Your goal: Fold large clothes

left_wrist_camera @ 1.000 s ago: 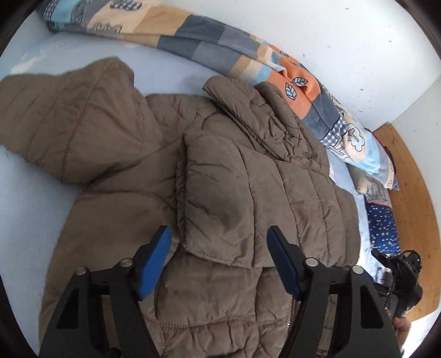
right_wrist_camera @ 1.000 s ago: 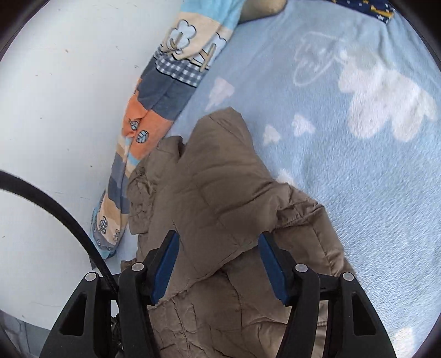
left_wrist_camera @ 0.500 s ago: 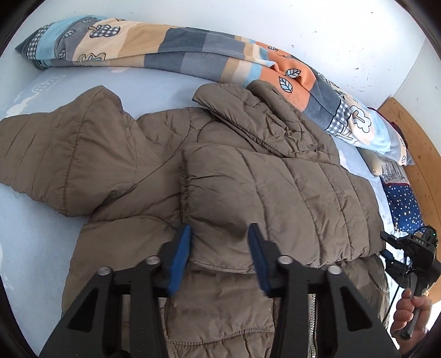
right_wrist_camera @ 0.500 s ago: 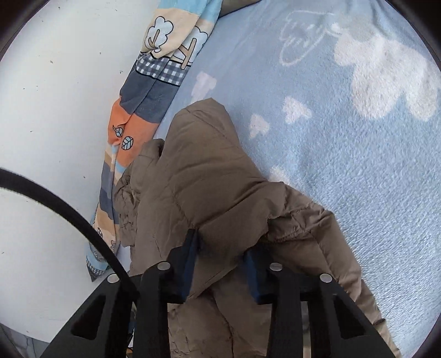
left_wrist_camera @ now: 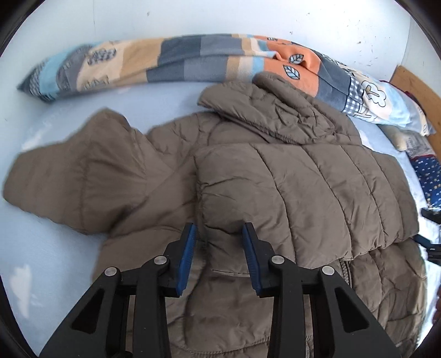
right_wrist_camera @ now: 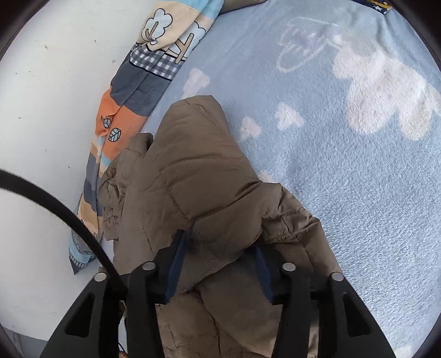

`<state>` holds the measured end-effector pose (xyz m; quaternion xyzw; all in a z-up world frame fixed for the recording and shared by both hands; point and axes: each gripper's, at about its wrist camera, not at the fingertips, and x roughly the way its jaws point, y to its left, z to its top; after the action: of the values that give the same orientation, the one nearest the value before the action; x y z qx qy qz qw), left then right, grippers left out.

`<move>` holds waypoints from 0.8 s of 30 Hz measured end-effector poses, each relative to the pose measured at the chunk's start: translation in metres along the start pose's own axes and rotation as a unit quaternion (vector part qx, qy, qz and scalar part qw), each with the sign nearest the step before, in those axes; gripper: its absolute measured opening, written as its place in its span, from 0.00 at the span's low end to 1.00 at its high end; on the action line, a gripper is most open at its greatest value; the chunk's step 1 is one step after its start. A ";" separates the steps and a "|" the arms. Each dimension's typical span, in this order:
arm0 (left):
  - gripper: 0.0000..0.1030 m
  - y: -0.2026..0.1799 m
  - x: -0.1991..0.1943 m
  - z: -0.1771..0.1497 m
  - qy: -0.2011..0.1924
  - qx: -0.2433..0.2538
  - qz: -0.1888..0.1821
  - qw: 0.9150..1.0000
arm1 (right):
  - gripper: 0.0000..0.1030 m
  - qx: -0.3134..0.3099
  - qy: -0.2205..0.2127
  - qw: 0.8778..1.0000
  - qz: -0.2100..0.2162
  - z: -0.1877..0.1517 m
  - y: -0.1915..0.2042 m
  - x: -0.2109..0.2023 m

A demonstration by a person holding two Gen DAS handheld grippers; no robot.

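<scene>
A brown quilted jacket (left_wrist_camera: 303, 192) lies front up on the light blue bed. One sleeve (left_wrist_camera: 289, 181) is folded across the chest; the other sleeve (left_wrist_camera: 77, 181) spreads out to the left. My left gripper (left_wrist_camera: 219, 256) stands at the folded sleeve's cuff end, its blue pads narrowed on the puffy cuff fabric. In the right wrist view the jacket's (right_wrist_camera: 193, 170) shoulder fold bulges over my right gripper (right_wrist_camera: 219, 267). Its jaws are opening, and the fabric lies loose between the pads.
A patchwork blanket (left_wrist_camera: 193, 57) runs along the white wall (left_wrist_camera: 193, 16) behind the collar (left_wrist_camera: 270, 115). The cloud-printed bed sheet (right_wrist_camera: 344, 179) is bare to the right of the jacket. A wooden headboard (left_wrist_camera: 413, 85) and pillows sit far right. A black cable (right_wrist_camera: 55, 203) crosses the right view.
My left jaws narrowed from wide onto the sleeve cuff, and the wrist rolled. The right jaws squeezed the shoulder fold half a second ago and have spread again.
</scene>
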<state>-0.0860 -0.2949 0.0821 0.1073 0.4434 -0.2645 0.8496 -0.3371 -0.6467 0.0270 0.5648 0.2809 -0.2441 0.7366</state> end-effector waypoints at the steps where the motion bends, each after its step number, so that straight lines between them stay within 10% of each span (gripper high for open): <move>1: 0.33 -0.002 -0.006 0.001 -0.009 0.002 0.008 1.000 | 0.70 -0.005 -0.006 1.000 -0.007 -0.002 0.005 -0.006; 7: 0.36 -0.024 -0.034 -0.001 -0.066 0.046 0.065 0.995 | 0.71 -0.097 -0.087 0.990 -0.052 -0.029 0.053 -0.051; 12: 0.37 -0.034 -0.005 -0.011 -0.015 0.079 0.055 0.995 | 0.49 -0.172 -0.061 0.980 -0.075 -0.034 0.077 -0.016; 17: 0.61 -0.020 0.015 -0.013 0.009 0.057 0.059 0.997 | 0.48 -0.202 -0.021 0.972 -0.120 -0.028 0.071 0.032; 24: 0.61 -0.013 -0.011 -0.003 -0.017 0.025 0.029 0.999 | 0.50 -0.244 -0.031 0.960 -0.136 -0.033 0.091 0.037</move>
<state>-0.1003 -0.3003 0.0898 0.1370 0.4192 -0.2530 0.8611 -0.2537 -0.5940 0.0582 0.3163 0.3832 -0.2834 0.8203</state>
